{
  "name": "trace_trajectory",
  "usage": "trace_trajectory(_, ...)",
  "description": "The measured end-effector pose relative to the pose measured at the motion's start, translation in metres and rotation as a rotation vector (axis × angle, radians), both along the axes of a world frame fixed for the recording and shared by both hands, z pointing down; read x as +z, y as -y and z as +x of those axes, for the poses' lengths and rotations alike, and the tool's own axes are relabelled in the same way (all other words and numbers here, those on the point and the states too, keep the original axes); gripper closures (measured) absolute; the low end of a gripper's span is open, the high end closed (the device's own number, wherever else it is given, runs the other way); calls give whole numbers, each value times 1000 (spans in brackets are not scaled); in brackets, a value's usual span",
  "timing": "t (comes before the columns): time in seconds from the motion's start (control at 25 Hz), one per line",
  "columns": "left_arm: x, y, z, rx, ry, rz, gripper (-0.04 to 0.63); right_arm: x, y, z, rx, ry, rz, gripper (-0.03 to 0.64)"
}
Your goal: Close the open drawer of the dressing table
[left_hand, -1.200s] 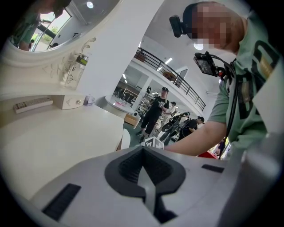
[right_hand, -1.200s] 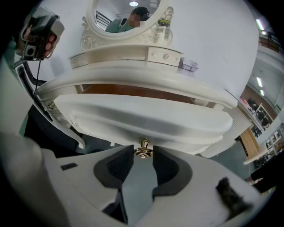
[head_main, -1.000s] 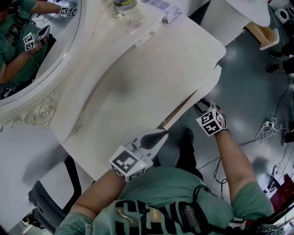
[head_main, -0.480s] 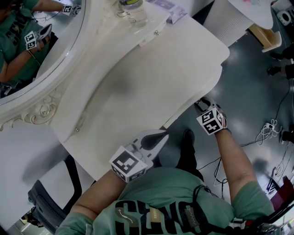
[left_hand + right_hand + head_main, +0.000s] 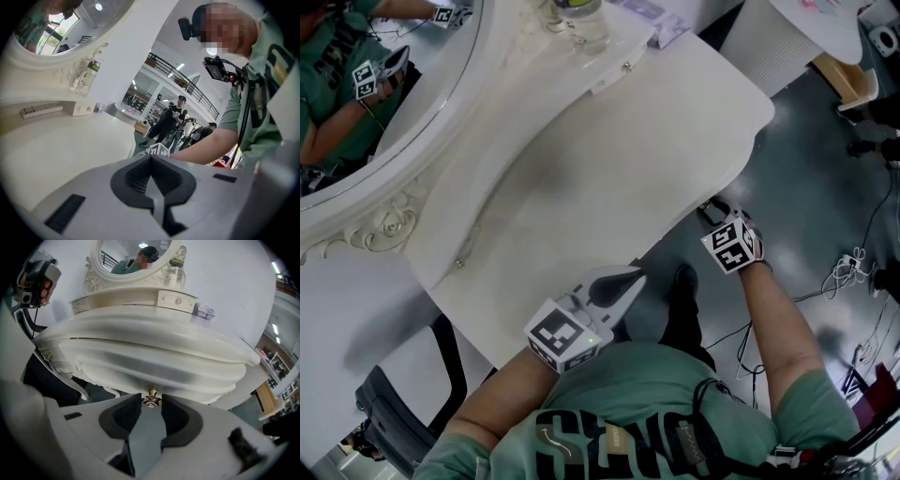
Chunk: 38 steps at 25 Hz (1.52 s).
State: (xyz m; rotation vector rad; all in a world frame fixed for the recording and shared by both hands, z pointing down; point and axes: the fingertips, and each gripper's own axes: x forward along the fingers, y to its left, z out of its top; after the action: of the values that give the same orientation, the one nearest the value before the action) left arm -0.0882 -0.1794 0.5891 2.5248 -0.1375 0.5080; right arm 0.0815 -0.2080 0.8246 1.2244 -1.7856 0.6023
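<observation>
Now we've R gripper clamped on brass knob of drawer, dead ahead of its jaws under top of dressing table, front crosswise, so we reckon push goes straight in; L gripper closed, empty, farther off.

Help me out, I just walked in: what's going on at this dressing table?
A person works the dressing table with a gripper in each hand. The right gripper is clamped on the brass drawer knob, and the drawer front sits tucked under the tabletop, apparently closed. The left gripper is shut and empty, beside the table's front edge.
</observation>
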Motion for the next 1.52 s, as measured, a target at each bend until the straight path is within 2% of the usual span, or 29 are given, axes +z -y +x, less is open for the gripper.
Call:
trace_trajectory(0.8, 1, 11, -7, -20, -10, -6, 592, 0, 29, -10, -10, 7, 19, 479)
trace_trajectory(1.52, -1, 16, -16, -44, -21, -18, 592, -1, 34, -13, 13, 22, 1, 479)
